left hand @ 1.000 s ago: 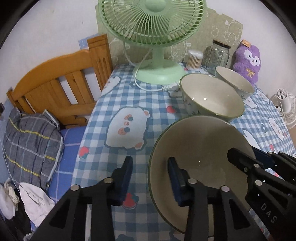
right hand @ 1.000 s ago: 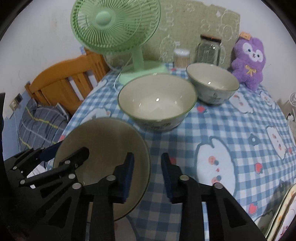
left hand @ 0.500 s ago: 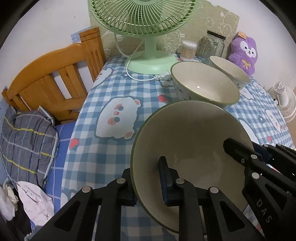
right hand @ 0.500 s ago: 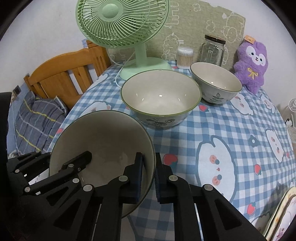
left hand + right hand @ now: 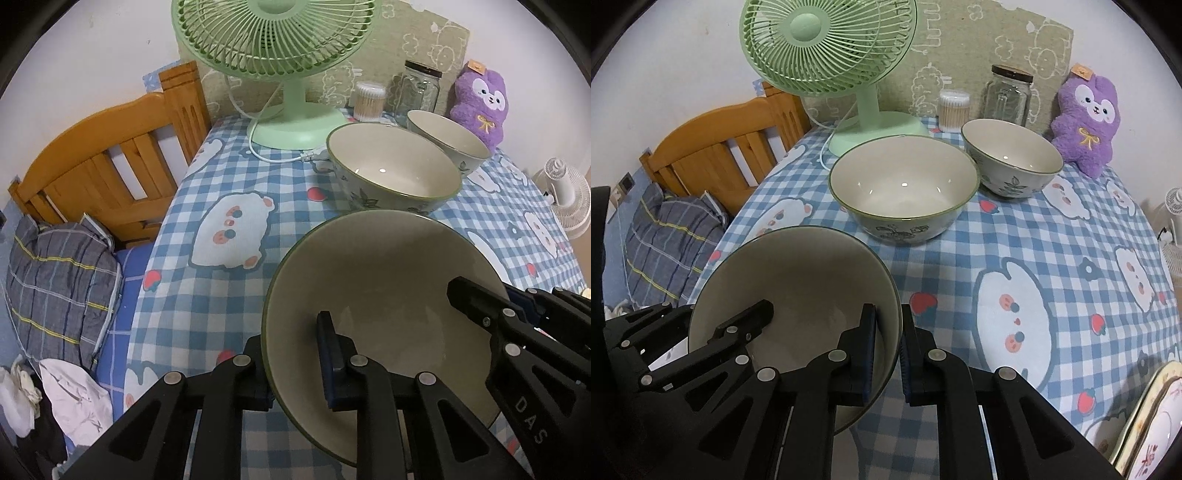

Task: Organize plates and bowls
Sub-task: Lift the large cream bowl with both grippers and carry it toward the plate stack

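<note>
Both grippers grip one bowl (image 5: 388, 280) by opposite sides of its rim, near the front edge of the table (image 5: 1027, 251). The left gripper (image 5: 291, 363) has its jaws clenched on the bowl's left rim, one finger inside the bowl and one outside against the wall; the right gripper (image 5: 888, 350) grasps the right rim the same way, its blue pads (image 5: 867, 350) pressing the wall from both sides. In the right wrist view the bowl (image 5: 798, 295) sits tilted, its mouth turned toward the camera, and whether its base touches the checked cloth cannot be told. Each gripper shows in the other's view: the right gripper (image 5: 517, 325) at the bowl's right side, the left gripper (image 5: 690, 332) at its left. Behind the held bowl stands a larger bowl (image 5: 905, 188) with a green rim and leaf print, upright on the cloth and apart from the held one. A small bowl (image 5: 1012, 158) stands just beside it to the right rear. Farther back are a green fan (image 5: 827, 48), a cotton swab tub (image 5: 953, 110), a glass jar (image 5: 1008, 96) and a purple plush (image 5: 1086, 118). A patterned plate (image 5: 1145, 417) lies at the table's lower right edge. Left of the table are a wooden bed frame (image 5: 107, 166) and a plaid pillow (image 5: 59, 280)
</note>
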The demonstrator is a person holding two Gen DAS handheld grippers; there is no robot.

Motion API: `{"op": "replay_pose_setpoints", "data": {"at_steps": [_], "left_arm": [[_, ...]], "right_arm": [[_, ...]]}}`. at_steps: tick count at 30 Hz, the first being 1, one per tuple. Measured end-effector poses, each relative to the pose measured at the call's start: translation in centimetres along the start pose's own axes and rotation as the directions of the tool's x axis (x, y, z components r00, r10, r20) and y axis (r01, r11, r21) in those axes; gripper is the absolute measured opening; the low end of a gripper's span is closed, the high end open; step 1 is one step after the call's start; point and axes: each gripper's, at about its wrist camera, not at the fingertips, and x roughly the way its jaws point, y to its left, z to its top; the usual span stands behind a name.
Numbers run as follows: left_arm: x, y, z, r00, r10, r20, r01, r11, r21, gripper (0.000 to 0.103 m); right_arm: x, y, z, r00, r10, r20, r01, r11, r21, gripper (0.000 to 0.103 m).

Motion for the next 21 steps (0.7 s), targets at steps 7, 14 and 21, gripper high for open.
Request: {"op": "replay_pose_setpoints", "data": {"at_steps": [7,14,21], "left_arm": [[-1.2,-1.5,-1.1,1.000,-0.012,0.004,0.012,1.000,0.018,0.016],[-2.5,-3.2,-2.2,1.000,-0.014,0.019,0.013,0.999,0.041,0.016],[-3.9,-5.2,-3.6,0.999,-0.023,0.031,0.022,0.998,0.052,0.016]], "right_arm": [[-1.9,-0.9,-1.3,1.000,-0.017,0.014,0.017,1.000,0.002,0.014],[-3.8,-2.3,-2.9,0.999,-0.021,0.031,0.021,1.000,0.013,0.014],[-5.7,-3.4,-4.9,0.998,-0.037,0.048,0.037,0.999,0.014,0.014]]}}
